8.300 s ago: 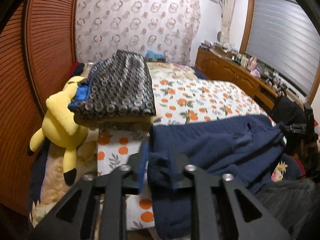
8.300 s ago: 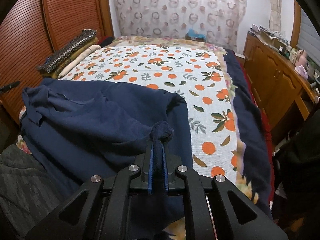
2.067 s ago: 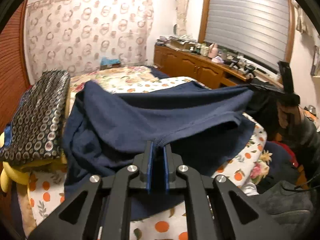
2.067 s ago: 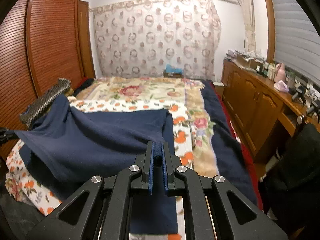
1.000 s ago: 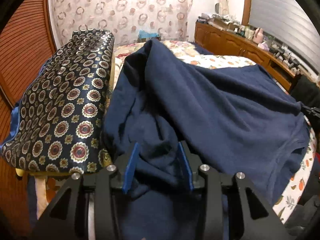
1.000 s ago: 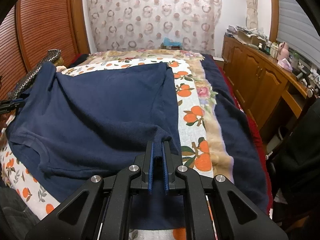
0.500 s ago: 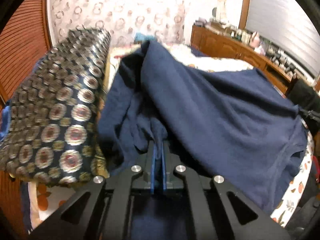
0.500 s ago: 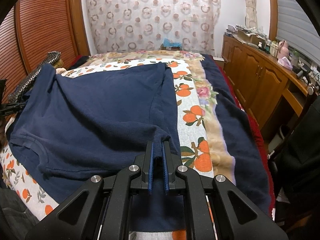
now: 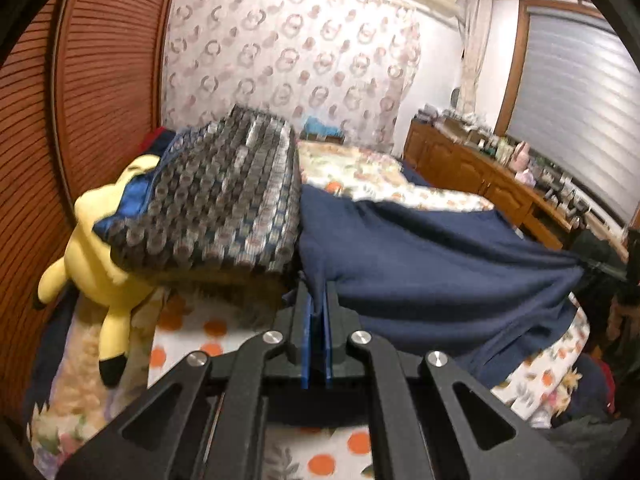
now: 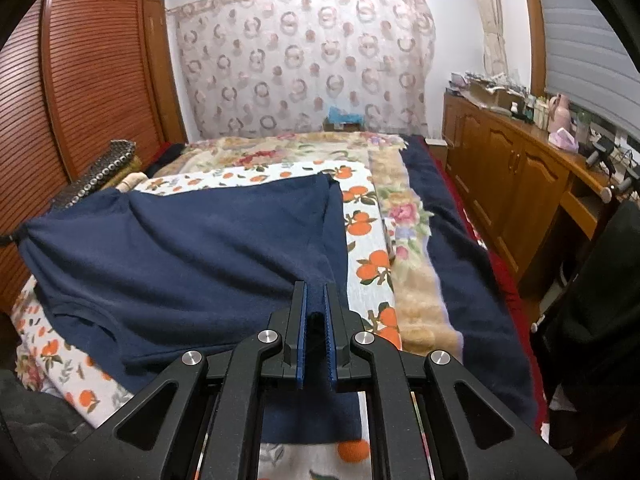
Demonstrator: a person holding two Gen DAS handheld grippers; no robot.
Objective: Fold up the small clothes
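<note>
I am holding the navy shirt (image 10: 192,256) stretched above the bed (image 10: 372,240), left claw (image 9: 317,320) and right claw (image 10: 315,336) each clamped tight on one near corner. Next I judge both should carry it forward, folding evenly.

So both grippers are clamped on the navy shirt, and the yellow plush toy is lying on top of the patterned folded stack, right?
Not quite. The left wrist view shows the yellow plush toy beside and partly under the patterned folded stack, not on top. The left gripper and right gripper are both clamped on the navy shirt.
</note>
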